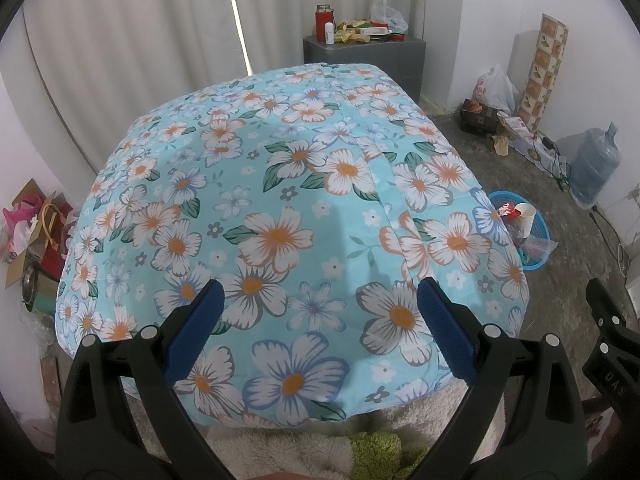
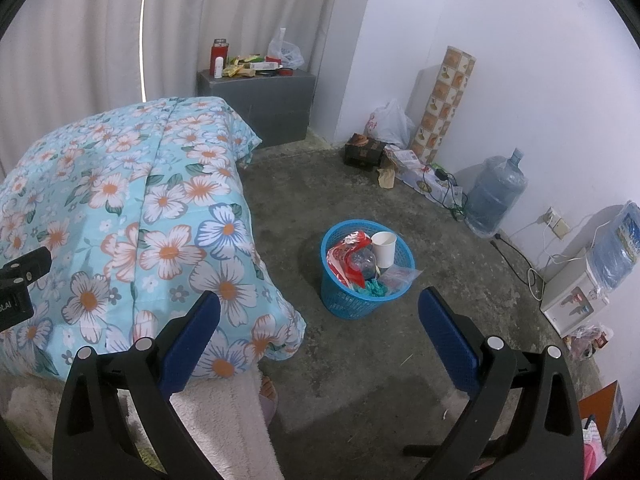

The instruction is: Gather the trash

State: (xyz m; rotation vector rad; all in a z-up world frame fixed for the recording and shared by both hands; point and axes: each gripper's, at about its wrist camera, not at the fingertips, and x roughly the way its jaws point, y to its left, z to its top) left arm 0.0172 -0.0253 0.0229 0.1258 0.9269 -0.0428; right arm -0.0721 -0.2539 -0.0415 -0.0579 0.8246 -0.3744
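A blue plastic basket stands on the concrete floor beside the bed, holding a white paper cup, a red wrapper, a clear bottle and a plastic bag. My right gripper hovers open above the floor just in front of the basket, nothing between its blue pads. My left gripper hangs open over the floral quilt, empty. In the left wrist view the basket peeks out past the quilt's right edge, with the cup in it.
A grey cabinet at the back carries a red flask and packets. Along the right wall stand a patterned roll, a white bag, boxes, a water jug and a dispenser with cables. Bags lie left of the bed.
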